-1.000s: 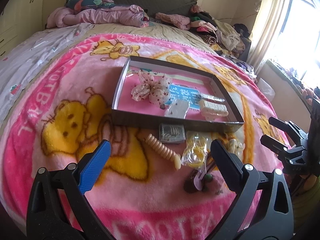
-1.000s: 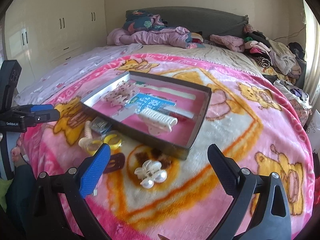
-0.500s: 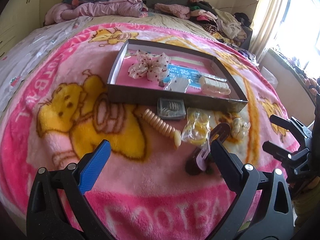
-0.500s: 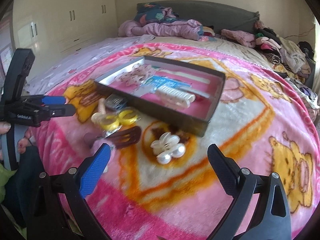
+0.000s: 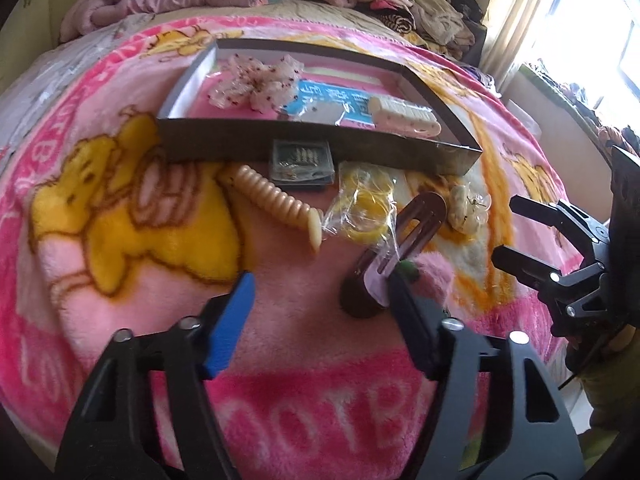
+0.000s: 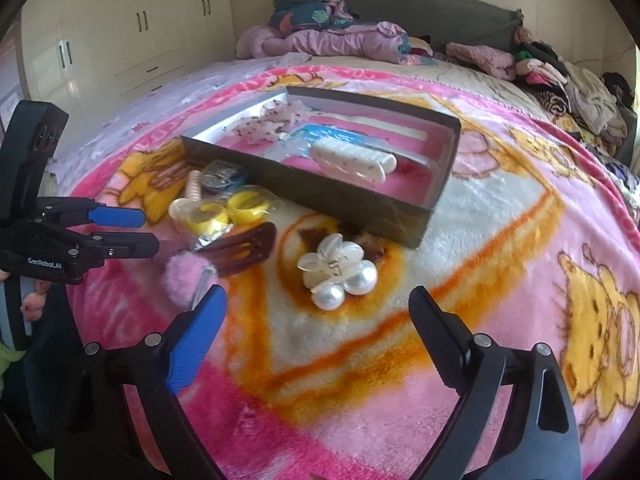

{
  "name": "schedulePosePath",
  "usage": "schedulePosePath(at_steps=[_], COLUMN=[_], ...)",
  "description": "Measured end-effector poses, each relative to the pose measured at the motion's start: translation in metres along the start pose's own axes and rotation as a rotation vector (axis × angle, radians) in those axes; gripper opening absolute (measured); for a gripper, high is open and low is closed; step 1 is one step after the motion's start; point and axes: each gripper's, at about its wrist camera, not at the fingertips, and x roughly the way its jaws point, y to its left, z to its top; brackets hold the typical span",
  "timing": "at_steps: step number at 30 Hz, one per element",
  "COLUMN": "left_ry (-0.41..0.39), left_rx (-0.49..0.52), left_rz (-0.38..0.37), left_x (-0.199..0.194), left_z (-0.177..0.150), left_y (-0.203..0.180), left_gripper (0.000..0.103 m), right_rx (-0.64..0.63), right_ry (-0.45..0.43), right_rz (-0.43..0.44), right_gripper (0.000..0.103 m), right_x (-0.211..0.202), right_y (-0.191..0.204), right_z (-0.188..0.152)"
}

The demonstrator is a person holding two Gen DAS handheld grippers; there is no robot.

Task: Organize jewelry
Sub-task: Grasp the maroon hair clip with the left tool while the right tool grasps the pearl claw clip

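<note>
A grey box (image 5: 320, 148) (image 6: 352, 204) on the pink blanket holds a floral scrunchie (image 5: 256, 80), a blue card and a white comb clip (image 6: 352, 160). In front of it lie a beige spiral clip (image 5: 276, 200), a dark packet (image 5: 302, 160), bagged yellow rings (image 5: 364, 208) (image 6: 228, 212), a brown barrette (image 5: 416, 220) (image 6: 240, 248), a pink pom-pom clip (image 6: 184, 276) and a pearl flower claw clip (image 6: 336, 268) (image 5: 468, 208). My left gripper (image 5: 320, 284) (image 6: 140, 232) is open, its right finger beside the pom-pom clip. My right gripper (image 6: 316, 312) (image 5: 504, 228) is open, just short of the pearl clip.
The blanket (image 6: 500, 240) covers a bed. Piled clothes (image 6: 344, 36) lie along the headboard and at the right. White wardrobes (image 6: 120, 40) stand at the left; a curtained window (image 5: 560, 40) is at the right.
Both grippers have moved forward and down toward the loose pieces in front of the box. Both stay open. Nothing on the blanket has moved.
</note>
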Motion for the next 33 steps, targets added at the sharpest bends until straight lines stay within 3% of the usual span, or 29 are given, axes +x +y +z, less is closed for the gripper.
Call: schedulePosePath(at_steps=[10,20,28,31,33], left_ry=[0.052,0.062,0.062,0.063,0.059], left_rx=[0.028,0.036,0.062,0.07,0.087], left_rz=[-0.038,-0.047,-0.04,-0.041,-0.032], left_x=[0.02,0.03,0.033,0.035,0.036], left_z=[-0.001,0.002,0.003,0.005,0.006], left_y=[-0.015,-0.019,-0.026,-0.028,-0.032], left_gripper=[0.05,0.05,0.047,0.047,0.043], right_rx=[0.019,-0.019,-0.048,-0.052,-0.058], right_ry=[0.004,0.035,0.049,0.052,0.051], right_rz=[-0.012,-0.001,0.018,0.03,0.044], right_gripper=[0.085,0.068,0.062,0.055,0.042], right_x=[0.008,0.03,0.044,0.048,0.048], right_y=[-0.016,-0.024,-0.023,-0.023,-0.022], right_z=[-0.002,0.006,0.012,0.013,0.014])
